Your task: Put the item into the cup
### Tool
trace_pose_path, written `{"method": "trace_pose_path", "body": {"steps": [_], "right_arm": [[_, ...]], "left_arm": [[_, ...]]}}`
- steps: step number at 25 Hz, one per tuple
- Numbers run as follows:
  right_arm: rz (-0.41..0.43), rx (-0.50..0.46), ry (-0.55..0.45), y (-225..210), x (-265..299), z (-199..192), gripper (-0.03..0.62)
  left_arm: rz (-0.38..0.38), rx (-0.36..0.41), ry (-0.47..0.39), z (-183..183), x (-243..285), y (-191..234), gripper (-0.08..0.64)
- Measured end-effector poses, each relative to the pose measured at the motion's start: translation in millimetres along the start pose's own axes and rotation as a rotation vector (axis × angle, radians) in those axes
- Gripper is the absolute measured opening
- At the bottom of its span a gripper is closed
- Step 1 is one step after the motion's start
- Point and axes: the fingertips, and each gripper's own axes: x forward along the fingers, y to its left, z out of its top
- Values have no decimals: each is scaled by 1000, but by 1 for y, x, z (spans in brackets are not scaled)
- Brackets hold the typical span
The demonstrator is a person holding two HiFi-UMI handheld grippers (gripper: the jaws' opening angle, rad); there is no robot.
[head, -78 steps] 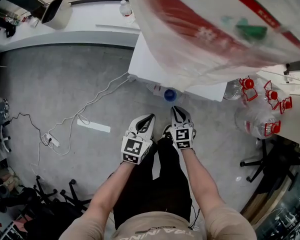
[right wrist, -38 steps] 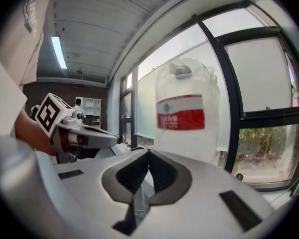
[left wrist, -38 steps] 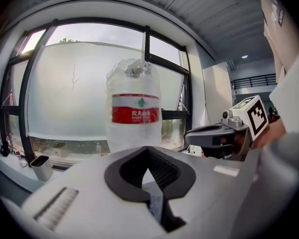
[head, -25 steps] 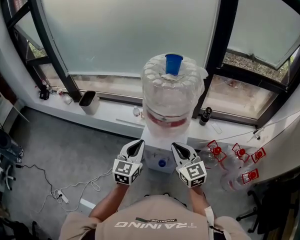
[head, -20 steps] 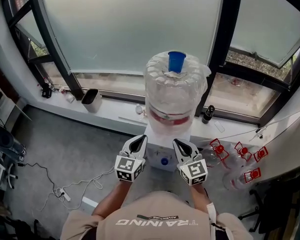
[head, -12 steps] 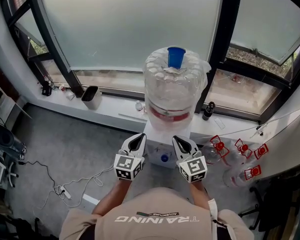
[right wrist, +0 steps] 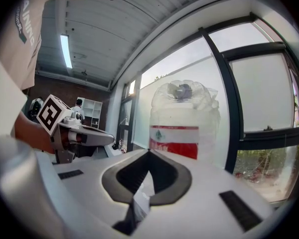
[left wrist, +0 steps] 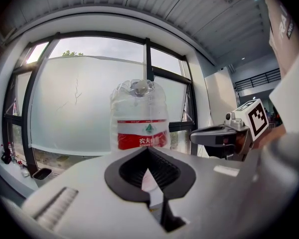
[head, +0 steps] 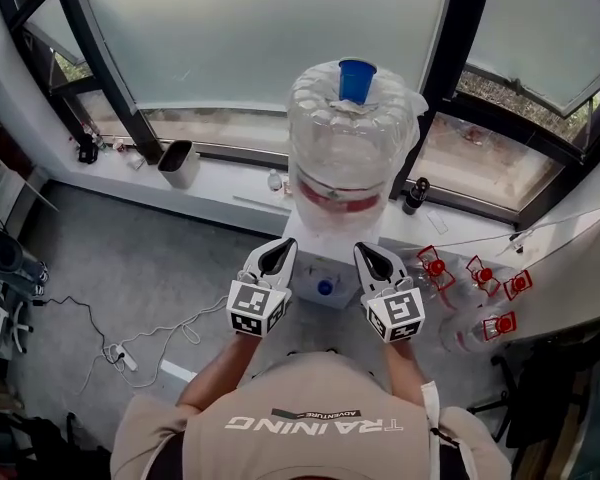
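Facing window (head: 260, 38). Holding left gripper (head: 283, 251) and right gripper (head: 372, 256) side by side, low before jug (head: 348, 148), both pinched closed, apparently empty. Spotting cup (head: 356, 78) atop jug; no item seen. Likely pre-pick: find item, open up, grasp.

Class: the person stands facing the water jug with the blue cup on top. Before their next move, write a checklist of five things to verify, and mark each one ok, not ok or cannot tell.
1. Blue cup upright on top of the water jug, mouth up: ok.
2. Cup has room inside: cannot tell, as its inside is not visible.
3. Left gripper holds something to drop in: not ok, its jaws are together on nothing.
4. Right gripper holds something to drop in: not ok, its jaws are together on nothing.
5. Way from both grippers up to the cup is free: ok, only the jug stands ahead.
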Motion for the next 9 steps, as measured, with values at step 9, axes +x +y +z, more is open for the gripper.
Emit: {"method": "trace_pose_path", "body": {"steps": [9], "right_arm": [[24,-14,22,11,6,-7,11]], "left_arm": [[14,-8,4,-4,-10,7,8]]}}
